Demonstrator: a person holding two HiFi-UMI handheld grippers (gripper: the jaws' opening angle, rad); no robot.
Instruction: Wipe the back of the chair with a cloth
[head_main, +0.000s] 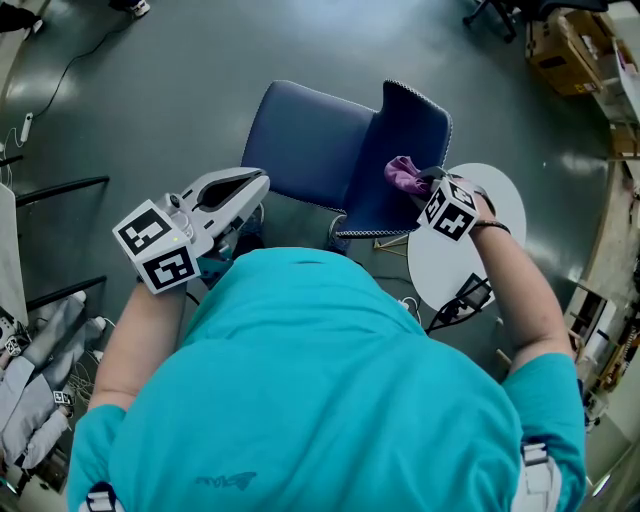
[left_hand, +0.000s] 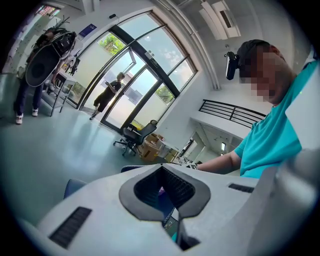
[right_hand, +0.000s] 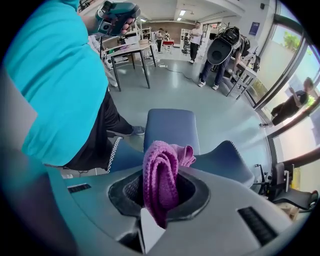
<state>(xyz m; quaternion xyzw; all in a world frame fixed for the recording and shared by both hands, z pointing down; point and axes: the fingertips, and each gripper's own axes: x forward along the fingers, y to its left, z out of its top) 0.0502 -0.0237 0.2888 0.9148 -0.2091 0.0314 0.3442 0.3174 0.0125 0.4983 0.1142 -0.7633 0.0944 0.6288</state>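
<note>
One blue chair (head_main: 305, 140) stands on a smooth, glossy grey floor (head_main: 150, 90), seen from above over the teal shirt (head_main: 300, 400) of the person who holds two grippers. The chair is covered in matte fabric. Its seat (head_main: 300, 135) is a rounded square, and its back (head_main: 410, 140) rises at the right, curved at the top and edged with pale stitching.

One cloth (head_main: 405, 173), purple and thickly knitted with a ribbed, loopy texture, lies bunched against the near right part of the back. The right gripper (head_main: 428, 182) has its jaws closed on a fold of it. In the right gripper view the cloth (right_hand: 161, 177) stands up in a doubled roll between dark, ridged pads, with the chair behind it.

The left gripper (head_main: 255, 185), smooth grey plastic with a black-and-white marker cube, hovers apart from the chair, just beside the near left corner of the seat. Its jaws are closed with nothing between them; only a small hollow shows between their dark ribbed pads.

One round white tabletop (head_main: 500, 215) sits just right of the chair back.
</note>
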